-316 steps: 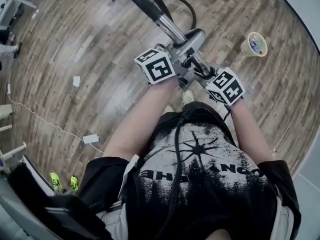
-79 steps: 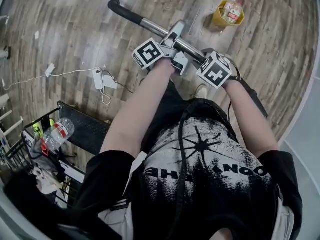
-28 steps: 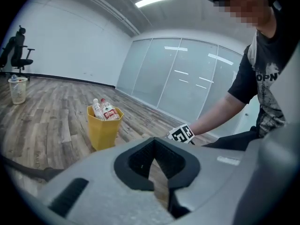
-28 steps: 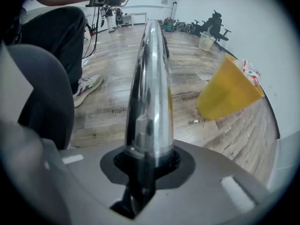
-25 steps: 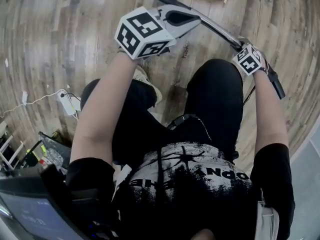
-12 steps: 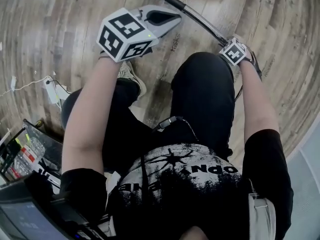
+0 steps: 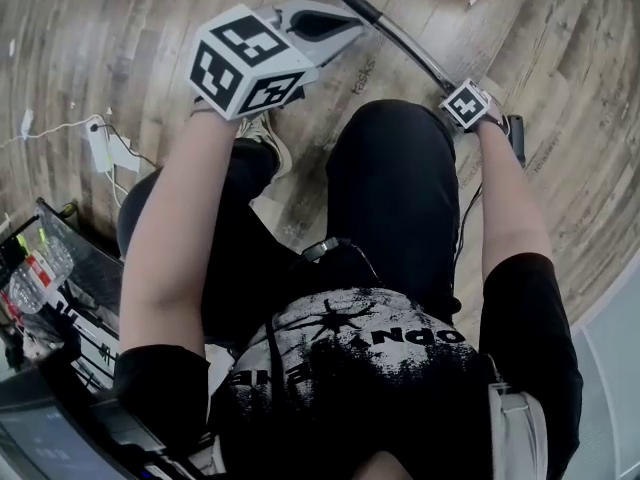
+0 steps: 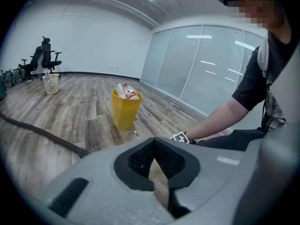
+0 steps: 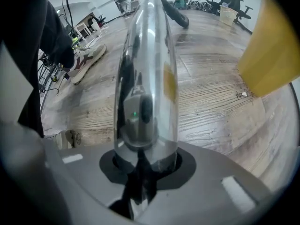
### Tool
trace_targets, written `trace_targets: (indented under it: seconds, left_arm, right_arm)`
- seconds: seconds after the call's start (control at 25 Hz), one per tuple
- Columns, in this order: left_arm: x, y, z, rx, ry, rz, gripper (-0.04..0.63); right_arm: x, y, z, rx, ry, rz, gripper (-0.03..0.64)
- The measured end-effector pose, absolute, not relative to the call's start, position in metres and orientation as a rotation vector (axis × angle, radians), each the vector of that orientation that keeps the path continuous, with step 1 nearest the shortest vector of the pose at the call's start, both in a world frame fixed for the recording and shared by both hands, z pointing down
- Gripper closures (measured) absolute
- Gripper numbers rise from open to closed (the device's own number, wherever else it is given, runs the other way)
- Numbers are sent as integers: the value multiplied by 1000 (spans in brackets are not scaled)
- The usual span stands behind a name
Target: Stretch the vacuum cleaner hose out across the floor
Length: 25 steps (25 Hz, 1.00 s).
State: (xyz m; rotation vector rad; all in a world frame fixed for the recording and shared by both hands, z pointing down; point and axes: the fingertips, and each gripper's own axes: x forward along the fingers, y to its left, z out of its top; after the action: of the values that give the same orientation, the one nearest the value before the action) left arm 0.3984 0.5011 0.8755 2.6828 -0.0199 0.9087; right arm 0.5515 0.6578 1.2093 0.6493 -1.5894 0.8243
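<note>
The hose (image 8: pixel 40 132) is seen laid out in a long line across the wooden floor (image 7: pixel 90 58). Its chrome tube (image 9: pixel 146 69) is pinched low in the fingers of the right gripper (image 7: pixel 470 105), which have just been easing apart. The left gripper (image 7: pixel 338 28) is pressed together on nothing. Only setting the tube down is judged to remain.

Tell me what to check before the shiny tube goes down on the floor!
1. Grip: ok. The right gripper holds the tube, though its jaws have just been opening slightly.
2. Spare hand: ok. The left gripper is shut with nothing in it.
3. Room: ok. The bin stands apart from the tube.
4. Landing spot: ok. The floor by the tube looks bare.
5. Stretch: cannot tell. The hose runs out of view.
</note>
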Motion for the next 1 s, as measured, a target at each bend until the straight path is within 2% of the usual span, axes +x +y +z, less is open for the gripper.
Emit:
trace_targets:
  seconds: [0.24, 0.4, 0.64, 0.84, 1.0]
  left_arm:
    - [374, 496, 874, 2656, -121, 890, 595]
    - [361, 499, 876, 2653, -152, 915, 595]
    - [348, 499, 879, 2637, -168, 922, 595]
    - [350, 499, 879, 2633, -161, 916, 595]
    - [347, 500, 881, 2637, -153, 935, 595]
  right_arm:
    - [527, 660, 1226, 608, -1623, 822, 515]
    - [549, 672, 1229, 594, -1466, 804, 504]
    - [520, 668, 1232, 629, -1559, 874, 446]
    - [548, 675, 1232, 653, -1435, 847, 401]
    - [530, 674, 1236, 642, -1540, 913, 402]
